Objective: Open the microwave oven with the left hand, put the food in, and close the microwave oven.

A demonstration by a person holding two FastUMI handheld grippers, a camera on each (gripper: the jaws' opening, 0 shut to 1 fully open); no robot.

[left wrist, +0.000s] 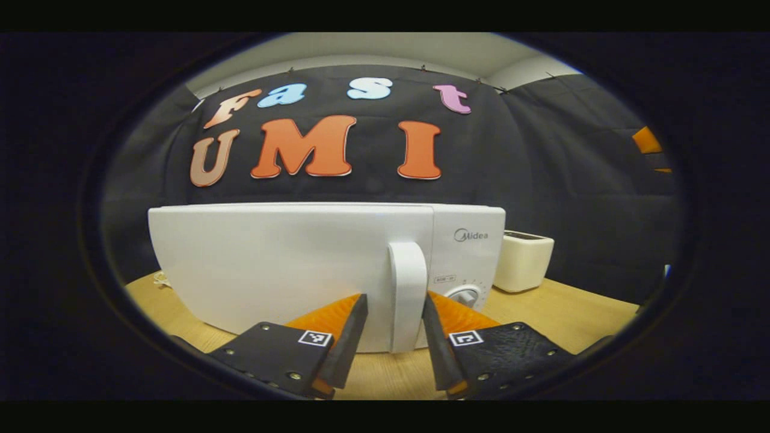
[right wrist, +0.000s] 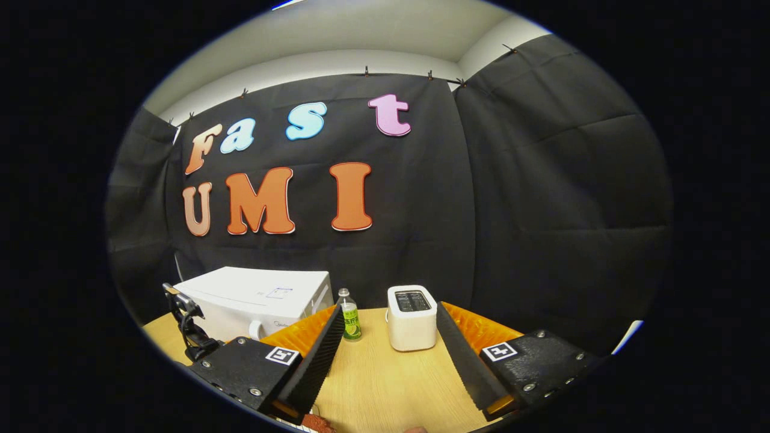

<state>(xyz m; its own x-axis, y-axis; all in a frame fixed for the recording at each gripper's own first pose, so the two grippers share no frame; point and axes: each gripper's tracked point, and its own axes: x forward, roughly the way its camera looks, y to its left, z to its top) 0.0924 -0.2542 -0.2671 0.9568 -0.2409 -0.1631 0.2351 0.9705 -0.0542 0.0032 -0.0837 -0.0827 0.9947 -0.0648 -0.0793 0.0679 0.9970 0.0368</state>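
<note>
The white microwave (left wrist: 289, 270) stands shut on the wooden table, its vertical handle (left wrist: 408, 288) at the door's right edge. My left gripper (left wrist: 394, 299) is open, with one finger on each side of that handle and small gaps showing. In the right gripper view the microwave (right wrist: 258, 297) sits at the left, and the left gripper's body (right wrist: 187, 331) is in front of it. My right gripper (right wrist: 391, 308) is open above the table with nothing between its fingers. A reddish-brown bit (right wrist: 317, 424), perhaps the food, peeks in at the bottom edge.
A cream toaster (right wrist: 412, 317) stands to the right of the microwave, also seen as the toaster (left wrist: 522, 261) in the left gripper view. A small green-labelled bottle (right wrist: 349, 322) stands between the two. A control knob (left wrist: 464, 296) sits right of the handle. Bare wooden table (right wrist: 385, 373) lies ahead of the right gripper.
</note>
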